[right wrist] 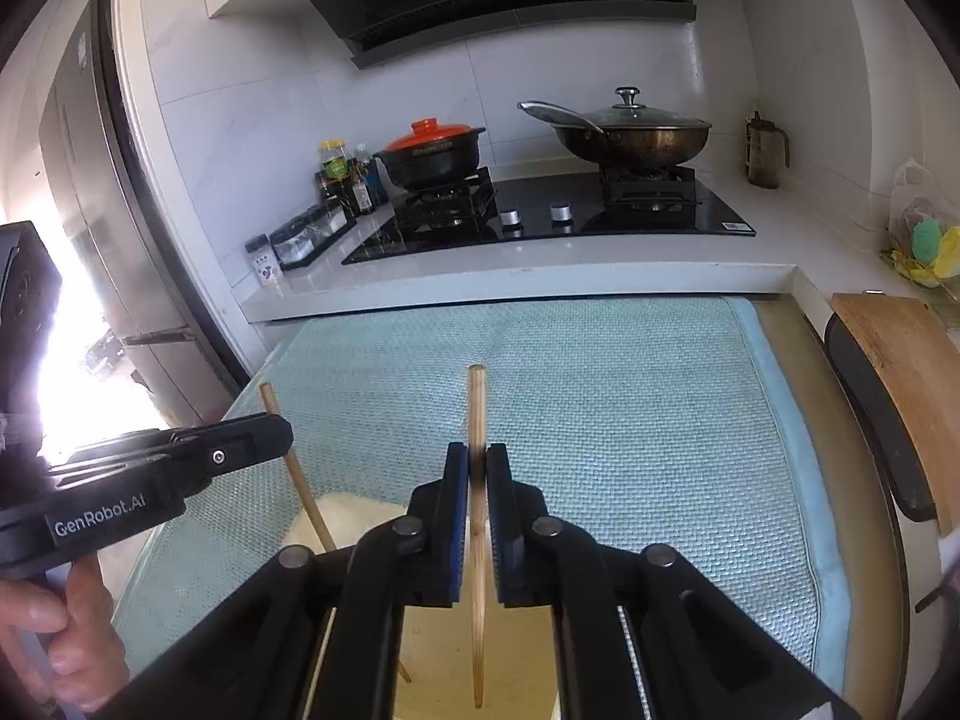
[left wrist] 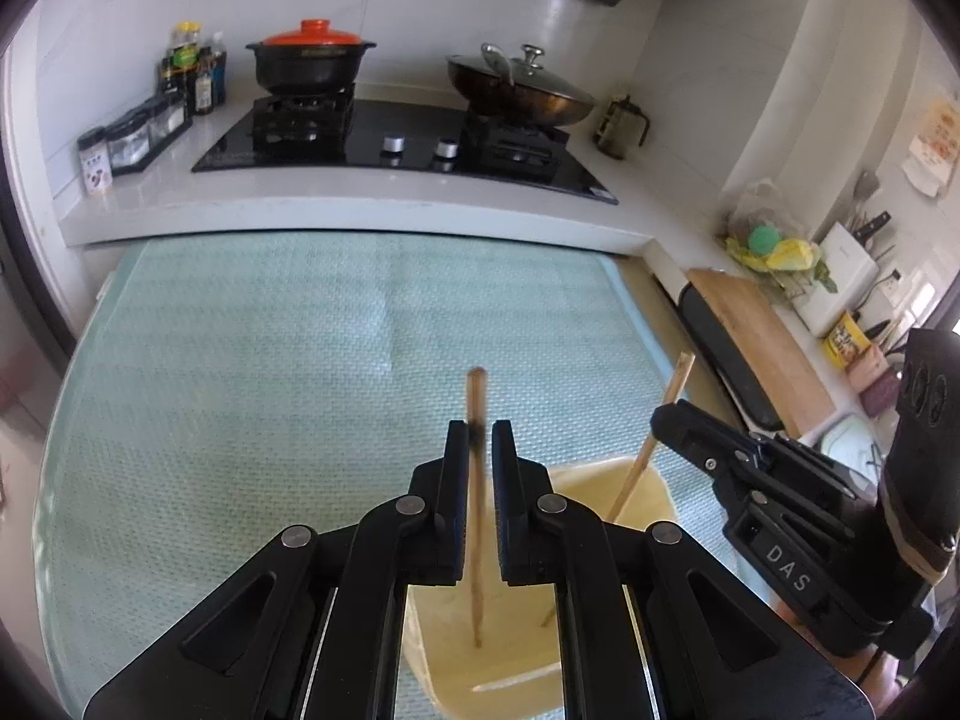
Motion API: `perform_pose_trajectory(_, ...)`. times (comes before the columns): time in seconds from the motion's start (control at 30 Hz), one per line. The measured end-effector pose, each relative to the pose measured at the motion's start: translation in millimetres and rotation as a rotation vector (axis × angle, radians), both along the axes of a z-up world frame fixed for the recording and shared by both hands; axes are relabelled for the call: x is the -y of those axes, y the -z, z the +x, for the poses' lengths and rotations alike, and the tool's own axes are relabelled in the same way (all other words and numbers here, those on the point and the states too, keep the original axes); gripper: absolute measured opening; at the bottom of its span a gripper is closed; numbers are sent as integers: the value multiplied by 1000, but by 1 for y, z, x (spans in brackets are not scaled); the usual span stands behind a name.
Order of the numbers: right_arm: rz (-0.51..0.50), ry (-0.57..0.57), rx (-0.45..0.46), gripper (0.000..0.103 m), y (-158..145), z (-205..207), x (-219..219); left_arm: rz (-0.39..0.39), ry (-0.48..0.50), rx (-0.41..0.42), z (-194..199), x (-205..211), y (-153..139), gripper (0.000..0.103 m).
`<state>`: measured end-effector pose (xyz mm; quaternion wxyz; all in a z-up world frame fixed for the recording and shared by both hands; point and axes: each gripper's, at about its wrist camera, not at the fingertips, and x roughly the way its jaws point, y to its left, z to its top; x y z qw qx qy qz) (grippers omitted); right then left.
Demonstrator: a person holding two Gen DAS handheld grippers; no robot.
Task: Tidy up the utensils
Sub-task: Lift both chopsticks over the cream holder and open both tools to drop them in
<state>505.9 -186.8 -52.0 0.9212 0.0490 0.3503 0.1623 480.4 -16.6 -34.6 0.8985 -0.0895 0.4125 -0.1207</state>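
Observation:
My left gripper (left wrist: 479, 441) is shut on a wooden chopstick (left wrist: 476, 396) that stands upright, its lower end inside a pale yellow holder (left wrist: 648, 489) on the green mat. My right gripper (right wrist: 477, 462) is shut on a second chopstick (right wrist: 477, 402), also upright, with its tip down in the same holder (right wrist: 336, 513). Each gripper shows in the other's view: the right one (left wrist: 678, 414) with its chopstick (left wrist: 678, 381) beside the left, the left one (right wrist: 264, 432) with its chopstick (right wrist: 273, 405).
A green mesh mat (left wrist: 270, 360) covers the work surface. Behind it runs a white counter with a gas hob (left wrist: 396, 144), a black pot with a red lid (left wrist: 309, 63) and a lidded wok (left wrist: 522, 87). A wooden cutting board (left wrist: 762, 336) lies to the right.

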Motion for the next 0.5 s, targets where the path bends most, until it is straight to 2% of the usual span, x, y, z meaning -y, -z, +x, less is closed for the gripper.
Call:
perform_pose_trajectory(0.03, -6, 7, -3, 8, 1, 0, 0, 0, -6, -7, 0, -2, 1, 30)
perform_pose_trajectory(0.07, -13, 15, -4, 8, 1, 0, 0, 1, -14, -4, -2, -4, -1, 40)
perform_pose_trajectory(0.1, -16, 19, -4, 11, -1, -2, 2, 7, -27, 11, -9, -8, -5, 56)
perform_pose_trajectory(0.13, -15, 24, 1, 19, -4, -6, 4, 15, -36, 32, -14, -10, -10, 60)
perform_pose_trajectory(0.17, -15, 30, 12, 25, -9, -12, 7, 23, -35, 52, -22, -14, -17, 60)
perform_pose_trajectory(0.2, -16, 37, 32, 38, -16, -20, 10, 31, -29, 69, -33, -18, -25, 61)
perform_pose_trajectory(0.23, -20, 42, 59, 45, -24, -31, 14, 41, -25, 89, -46, -23, -34, 63)
perform_pose_trajectory(0.27, -32, 45, 87, 45, -32, -42, 16, 56, -24, 112, -56, -27, -42, 66)
perform_pose_trajectory(0.37, -98, 42, 149, 46, -54, -82, 23, 126, -14, 205, -108, -41, -70, 83)
perform_pose_trajectory(0.43, -140, 41, 175, 56, -65, -114, 29, 179, -9, 267, -150, -50, -84, 99)
perform_pose_trajectory(0.5, -169, 34, 201, 58, -71, -148, 37, 226, -16, 319, -191, -61, -91, 101)
